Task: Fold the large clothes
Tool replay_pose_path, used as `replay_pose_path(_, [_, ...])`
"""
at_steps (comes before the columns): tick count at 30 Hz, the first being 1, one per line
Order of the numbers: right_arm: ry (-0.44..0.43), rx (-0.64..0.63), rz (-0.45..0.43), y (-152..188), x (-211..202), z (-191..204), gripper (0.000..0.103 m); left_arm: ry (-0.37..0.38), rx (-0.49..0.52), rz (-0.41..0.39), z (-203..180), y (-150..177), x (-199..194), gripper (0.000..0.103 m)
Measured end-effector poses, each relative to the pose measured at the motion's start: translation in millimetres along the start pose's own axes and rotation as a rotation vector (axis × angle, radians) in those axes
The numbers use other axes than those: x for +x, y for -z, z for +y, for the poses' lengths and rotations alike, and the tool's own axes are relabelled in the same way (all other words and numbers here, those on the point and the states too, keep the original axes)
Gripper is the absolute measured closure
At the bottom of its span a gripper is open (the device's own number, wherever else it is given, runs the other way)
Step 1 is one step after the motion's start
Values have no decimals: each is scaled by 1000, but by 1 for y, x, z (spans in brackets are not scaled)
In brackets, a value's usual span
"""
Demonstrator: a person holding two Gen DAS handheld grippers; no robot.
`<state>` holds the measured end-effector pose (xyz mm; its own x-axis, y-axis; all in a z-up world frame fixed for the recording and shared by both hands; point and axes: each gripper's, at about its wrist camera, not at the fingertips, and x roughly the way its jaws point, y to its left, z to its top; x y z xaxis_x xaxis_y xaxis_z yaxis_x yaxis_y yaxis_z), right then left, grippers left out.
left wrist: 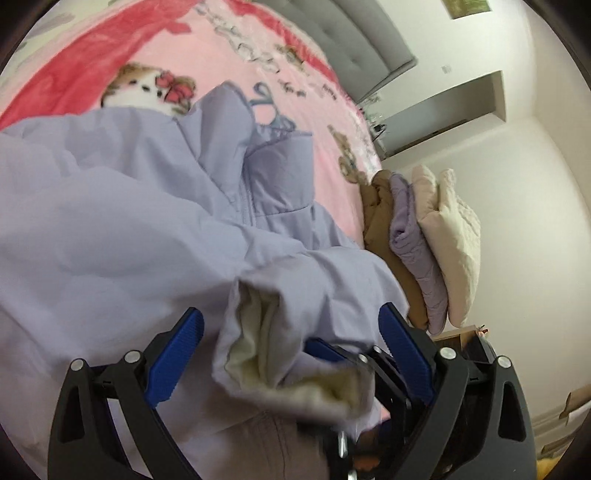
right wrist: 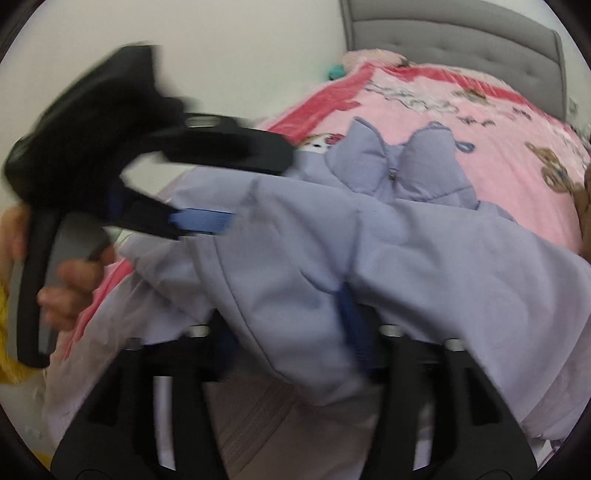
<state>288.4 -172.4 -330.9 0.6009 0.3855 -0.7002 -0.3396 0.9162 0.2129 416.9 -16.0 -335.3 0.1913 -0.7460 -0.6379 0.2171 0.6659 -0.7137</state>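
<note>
A lavender padded jacket (left wrist: 122, 206) is spread across a bed covered by a pink blanket (left wrist: 221, 62) printed with cartoon animals and a red border. The jacket's collar (right wrist: 406, 162) is seen standing up toward the grey tufted headboard (right wrist: 458, 33), with the zip running down from it.

In the left wrist view, the left gripper (left wrist: 291, 343) is held low over the near part of the jacket with its jaws set wide apart. Its blue pads (left wrist: 177, 365) are shown on either side of a sleeve cuff (left wrist: 280, 354), whose cream lining is turned outward. The cuff lies between the jaws, but the pads are not seen pressing on it. The other gripper's blue tip appears blurred just beside the cuff.

In the right wrist view, the right gripper (right wrist: 291, 332) is mostly draped by jacket fabric. One blue pad (right wrist: 351, 317) is visible beneath a fold, and the jaws are seen standing apart, with cloth lying over and between them; whether the cloth is pinched cannot be told. The left gripper (right wrist: 207, 221) is seen at the left, blurred, held by a person's hand (right wrist: 70, 288).

At the bed's far edge, a stack of folded garments (left wrist: 424, 236) is seen in brown, lilac and cream. No containers are visible.
</note>
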Motion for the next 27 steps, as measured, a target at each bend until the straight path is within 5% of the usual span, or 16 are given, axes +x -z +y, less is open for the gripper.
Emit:
replay_pose_path(6, [47, -10, -35, 10, -21, 8, 34, -34, 6, 46, 0, -3, 10, 63])
replay_pose_path(9, [136, -16, -83, 18, -47, 6, 29, -68, 49, 18, -7, 1, 4, 82])
replay_pose_path(13, [337, -40, -121, 30, -78, -10, 27, -87, 84, -39, -13, -4, -9, 88])
replay_pose_path(16, [444, -59, -36, 40, -86, -39, 27, -98, 111, -76, -17, -24, -20, 89])
replay_pose_path(22, [457, 165, -6, 52, -104, -108, 36, -193, 141, -19, 5, -63, 5, 89])
replay_pose_path(27, [335, 483, -69, 63, -108, -167, 52, -212, 131, -20, 17, -55, 10, 89])
